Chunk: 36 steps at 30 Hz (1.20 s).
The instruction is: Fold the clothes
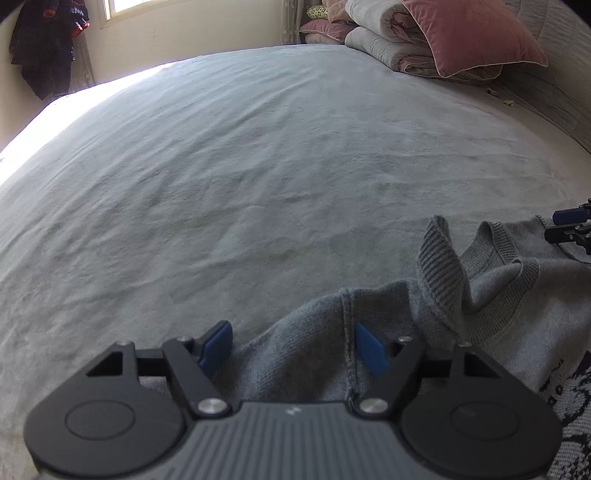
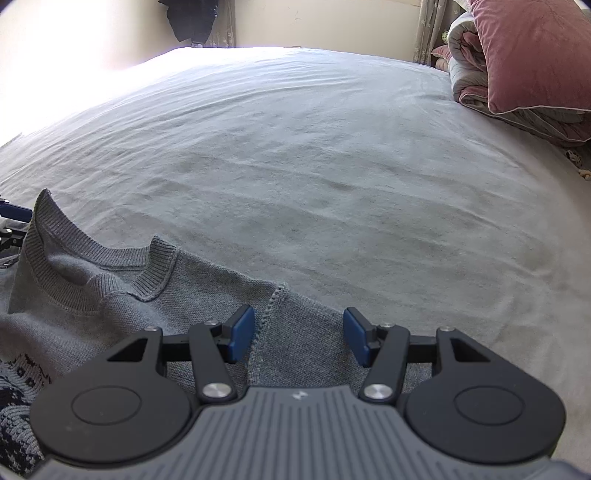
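A grey knit sweater (image 1: 491,306) with a ribbed collar and a dark pattern lies on the bed. My left gripper (image 1: 293,347) is open, its blue pads on either side of the sweater's left shoulder seam. My right gripper (image 2: 299,338) is open over the right shoulder seam of the sweater (image 2: 207,288). The right gripper also shows at the right edge of the left wrist view (image 1: 570,225). The collar (image 2: 92,258) stands up, crumpled, between the two grippers.
The light grey bedsheet (image 1: 258,166) stretches ahead. A folded quilt (image 1: 391,40) and a pink pillow (image 1: 469,33) lie at the far right. Dark clothes (image 1: 48,44) hang by the window at the far left.
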Available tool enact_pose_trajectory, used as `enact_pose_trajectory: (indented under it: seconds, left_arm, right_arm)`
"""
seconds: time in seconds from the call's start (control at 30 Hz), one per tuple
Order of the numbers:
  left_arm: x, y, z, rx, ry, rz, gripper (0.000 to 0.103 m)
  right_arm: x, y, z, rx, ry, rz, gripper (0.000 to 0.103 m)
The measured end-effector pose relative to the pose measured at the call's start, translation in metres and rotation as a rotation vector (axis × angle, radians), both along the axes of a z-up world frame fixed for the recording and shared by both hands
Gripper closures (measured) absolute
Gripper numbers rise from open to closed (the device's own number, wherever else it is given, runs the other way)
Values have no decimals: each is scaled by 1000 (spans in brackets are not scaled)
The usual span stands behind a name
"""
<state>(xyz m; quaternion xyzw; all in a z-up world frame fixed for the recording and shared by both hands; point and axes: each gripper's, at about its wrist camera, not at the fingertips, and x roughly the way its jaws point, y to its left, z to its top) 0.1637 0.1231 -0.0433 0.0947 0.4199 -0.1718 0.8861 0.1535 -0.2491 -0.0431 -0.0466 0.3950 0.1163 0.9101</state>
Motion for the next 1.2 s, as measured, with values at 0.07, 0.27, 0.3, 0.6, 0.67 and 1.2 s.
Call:
enact_pose_trajectory:
  seconds: [0.07, 0.27, 0.3, 0.6, 0.67, 1.2]
  left_arm:
    - [-1, -3, -2, 0, -10, 3, 32]
    - [-16, -15, -4, -50, -36, 36, 86]
    - [-18, -18, -4, -71, -31, 45, 94]
    - [-32, -7, 19, -108, -171, 270, 98]
    - [-30, 5, 28, -120, -210, 350, 98]
    - [5, 19, 7, -117, -89, 218, 58]
  right_arm:
    - [4, 5, -4, -16, 1, 1, 45]
    - [2, 23, -10, -68, 1, -34, 63]
    - [1, 26, -9, -65, 5, -26, 70]
    - [-21, 43, 1, -221, -90, -105, 99]
    - [-21, 36, 4, -249, -128, -153, 99]
    - [-1, -16, -2, 1, -42, -142, 56]
